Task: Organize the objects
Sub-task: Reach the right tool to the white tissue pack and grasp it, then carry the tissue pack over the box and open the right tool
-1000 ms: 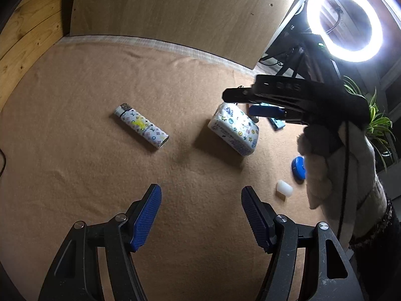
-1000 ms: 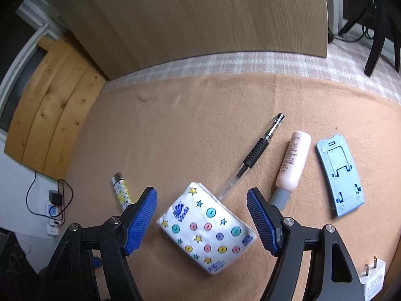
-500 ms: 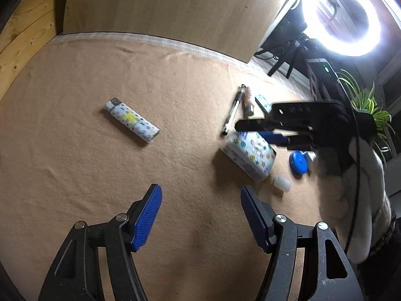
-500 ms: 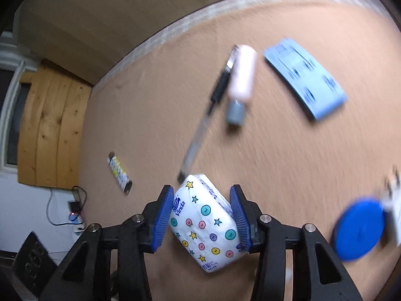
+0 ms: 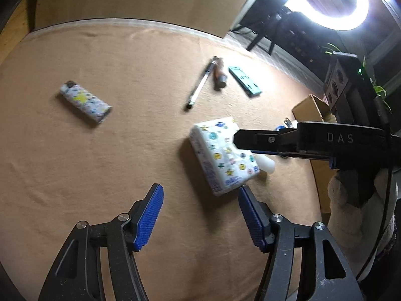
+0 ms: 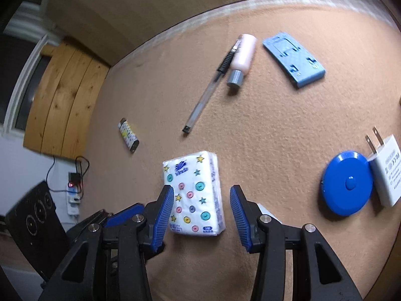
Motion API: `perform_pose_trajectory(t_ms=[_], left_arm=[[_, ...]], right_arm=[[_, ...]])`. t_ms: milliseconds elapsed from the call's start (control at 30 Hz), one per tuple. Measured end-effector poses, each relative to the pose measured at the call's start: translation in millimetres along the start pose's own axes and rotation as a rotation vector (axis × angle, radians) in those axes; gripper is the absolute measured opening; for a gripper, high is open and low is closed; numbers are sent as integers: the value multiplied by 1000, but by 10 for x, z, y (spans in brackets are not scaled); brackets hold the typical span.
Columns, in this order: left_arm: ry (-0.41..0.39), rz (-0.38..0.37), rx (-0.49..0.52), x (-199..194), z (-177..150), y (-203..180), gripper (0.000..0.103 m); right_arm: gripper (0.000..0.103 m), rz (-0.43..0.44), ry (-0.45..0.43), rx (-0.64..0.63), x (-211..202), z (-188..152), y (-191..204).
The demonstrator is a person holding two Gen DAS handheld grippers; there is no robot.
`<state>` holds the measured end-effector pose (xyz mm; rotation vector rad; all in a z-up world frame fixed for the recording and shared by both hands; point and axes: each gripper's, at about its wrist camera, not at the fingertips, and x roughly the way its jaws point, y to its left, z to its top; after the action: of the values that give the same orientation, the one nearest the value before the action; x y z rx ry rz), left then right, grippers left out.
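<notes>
Your right claw (image 6: 200, 213), just narrowed around the tissue pack (image 6: 193, 193), has dragged it nearer the blue tape measure (image 6: 347, 183), but one pad now stands clear, so regrip; your left claw (image 5: 200, 215) gapes empty.

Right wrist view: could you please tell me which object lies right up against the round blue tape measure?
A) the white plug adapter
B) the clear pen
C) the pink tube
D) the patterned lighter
A: the white plug adapter sits against the right edge of the round blue tape measure, with no carpet showing between them.
</notes>
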<state>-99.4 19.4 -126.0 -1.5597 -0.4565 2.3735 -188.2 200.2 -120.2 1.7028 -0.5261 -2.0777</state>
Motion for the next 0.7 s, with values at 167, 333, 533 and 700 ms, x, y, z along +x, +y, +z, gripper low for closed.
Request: perform_pose_trajectory(t_ms=[167,333,533,700], left_arm=[[19,-32,3,162,89,-93,59],[40,-50,1,277,126,-129,52],[54,-54,23,360,118,-190,46],[40,-64,21,342,137,-254,45]], right_arm=[[43,-18,12,-62,32,-41,100],[42,-14,27,-75,87,-60,116],[39,-24,24,-85,99,-90,123],[37,-33,-4,-88,-5,-163,112]])
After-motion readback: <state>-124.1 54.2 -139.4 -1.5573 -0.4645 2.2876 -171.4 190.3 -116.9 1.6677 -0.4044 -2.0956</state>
